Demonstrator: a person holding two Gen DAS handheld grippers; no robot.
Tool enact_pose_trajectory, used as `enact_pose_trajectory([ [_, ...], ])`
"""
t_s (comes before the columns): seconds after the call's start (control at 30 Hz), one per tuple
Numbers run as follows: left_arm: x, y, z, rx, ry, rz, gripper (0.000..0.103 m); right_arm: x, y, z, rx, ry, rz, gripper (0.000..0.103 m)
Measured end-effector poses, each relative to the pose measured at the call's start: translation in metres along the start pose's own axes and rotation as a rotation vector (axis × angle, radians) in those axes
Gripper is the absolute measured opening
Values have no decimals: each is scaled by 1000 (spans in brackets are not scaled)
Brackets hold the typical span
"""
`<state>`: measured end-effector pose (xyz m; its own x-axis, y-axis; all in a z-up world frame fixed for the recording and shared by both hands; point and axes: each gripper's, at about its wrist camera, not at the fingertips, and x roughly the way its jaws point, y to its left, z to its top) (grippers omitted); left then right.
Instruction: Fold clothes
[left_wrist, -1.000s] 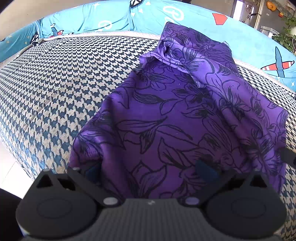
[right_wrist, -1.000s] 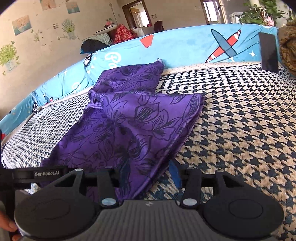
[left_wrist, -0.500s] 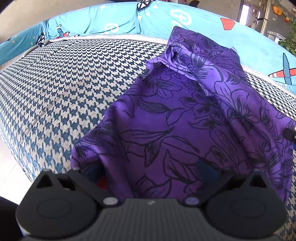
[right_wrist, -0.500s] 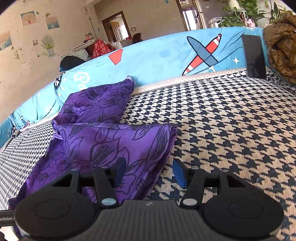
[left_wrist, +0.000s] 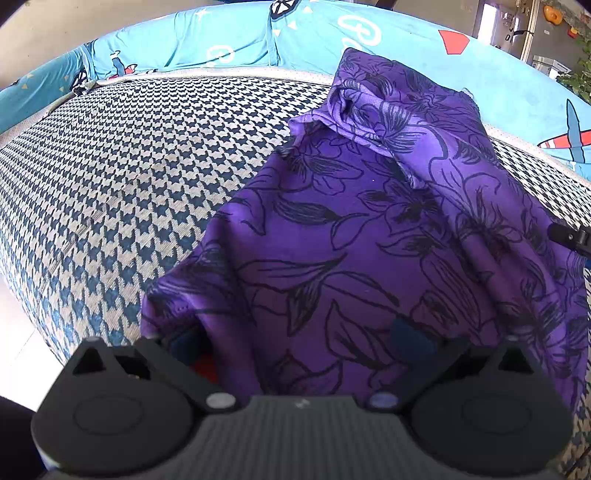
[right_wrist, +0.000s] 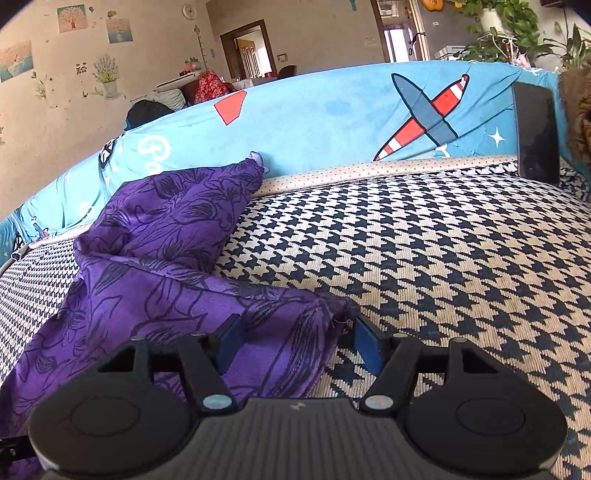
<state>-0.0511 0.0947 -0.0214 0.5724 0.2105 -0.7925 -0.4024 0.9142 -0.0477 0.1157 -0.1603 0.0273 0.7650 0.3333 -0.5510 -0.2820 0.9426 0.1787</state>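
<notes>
A purple garment with black flower outlines (left_wrist: 369, 240) lies on the houndstooth sofa seat (left_wrist: 129, 166), its far part doubled over and leaning on the backrest. My left gripper (left_wrist: 295, 341) stands wide at the near hem. Cloth drapes loosely between its blue pads and hides part of the left one. In the right wrist view the garment (right_wrist: 155, 258) fills the left side. My right gripper (right_wrist: 299, 341) is at its frayed near corner and its jaws are opening. The corner lies between the pads, clear of the right pad (right_wrist: 369, 347).
A blue cartoon-print cover (right_wrist: 332, 122) runs along the sofa backrest. A dark flat slab (right_wrist: 535, 133) leans on it at the far right beside brown cloth (right_wrist: 580, 110). The seat's front edge drops to pale floor (left_wrist: 14, 350) at the left.
The right gripper has drawn sideways to the garment's right corner and its jaws have widened off the cloth. The left gripper has barely shifted and its jaws stay wide.
</notes>
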Motion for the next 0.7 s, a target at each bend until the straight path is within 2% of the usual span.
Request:
enact_pose_trajectory([
  [0.2,1,-1,0,6,-2,3,103,6,-2,4,-5,2,25,67],
  [0.3,1,-3,0,10,-6,7,103,6,-1,4,-11,1,24,65],
  [0.37,2,-4,0,11,-9,9,103,6,-1,4,-7,0,23,55],
  [0.43,1,-4,0,13,-10,8,103,6,-2,4,-2,-1,22,33],
  [0.5,1,-3,0,14,-11,1,103,4,-1,4,5,2,35,21],
  [0.57,1,-2,0,15,-12,-6,103,0,1,3,17,0,52,17],
  [0.7,-2,0,-1,20,-13,-24,103,-17,10,1,70,-26,100,15],
])
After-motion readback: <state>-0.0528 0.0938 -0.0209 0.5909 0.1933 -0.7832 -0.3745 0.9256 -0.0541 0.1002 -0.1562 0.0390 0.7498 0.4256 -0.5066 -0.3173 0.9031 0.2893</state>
